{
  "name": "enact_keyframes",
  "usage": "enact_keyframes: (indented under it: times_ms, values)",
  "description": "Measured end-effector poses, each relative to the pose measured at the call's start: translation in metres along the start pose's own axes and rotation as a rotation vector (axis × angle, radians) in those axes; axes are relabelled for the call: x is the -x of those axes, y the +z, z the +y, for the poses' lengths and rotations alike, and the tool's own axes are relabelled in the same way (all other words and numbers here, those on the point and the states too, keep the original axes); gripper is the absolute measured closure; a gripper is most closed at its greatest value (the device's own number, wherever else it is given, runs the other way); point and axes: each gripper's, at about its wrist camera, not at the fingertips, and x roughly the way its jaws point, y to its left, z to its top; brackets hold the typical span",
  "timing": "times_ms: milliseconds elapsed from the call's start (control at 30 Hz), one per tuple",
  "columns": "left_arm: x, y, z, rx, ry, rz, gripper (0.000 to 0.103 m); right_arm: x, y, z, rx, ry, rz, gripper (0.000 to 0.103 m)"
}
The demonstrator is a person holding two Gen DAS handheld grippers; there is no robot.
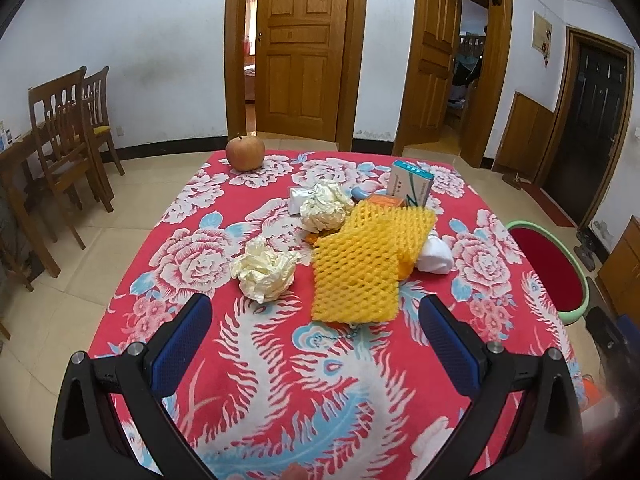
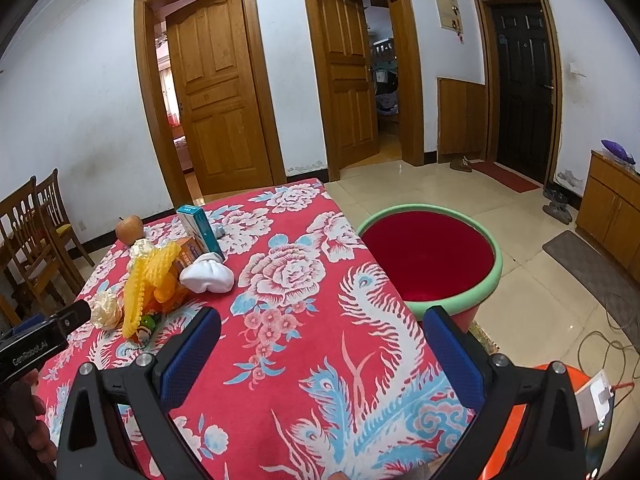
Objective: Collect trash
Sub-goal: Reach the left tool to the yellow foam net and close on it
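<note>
Red floral tablecloth (image 1: 192, 216) under everything. Yellow foam net (image 1: 356, 264) dead ahead of left gripper (image 1: 316, 320), just past its fingertips, nothing between. Crumpled cream tissue (image 1: 264, 272) ahead-left, second tissue wad (image 1: 324, 208) further back, white wad (image 1: 436, 258) ahead-right. Teal box (image 1: 412, 182) and apple (image 1: 245, 153) at far edge. Red basin with green rim (image 2: 430, 256) on floor ahead-right of right gripper (image 2: 320, 326). Both grippers low over cloth, pointing forward, jaws spread wide, holding nothing.

yellow foam netting (image 1: 362, 258), crumpled paper (image 1: 264, 270)
</note>
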Motion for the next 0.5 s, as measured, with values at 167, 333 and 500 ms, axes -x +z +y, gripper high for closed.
enact_keyframes:
  times_ms: [167,333,500]
  values:
    - [-0.021,0.01,0.008,0.012,0.001,0.036,0.005,-0.011,0.007,0.003,0.027,-0.006,0.014,0.0]
    - [-0.046,0.019,0.015,0.033,-0.03,0.079,0.008,-0.028,0.015,0.005,0.029,0.011,0.038,0.0]
    - [-0.065,0.03,0.016,0.03,-0.048,0.083,0.008,-0.048,0.023,0.008,0.024,0.026,0.078,0.0]
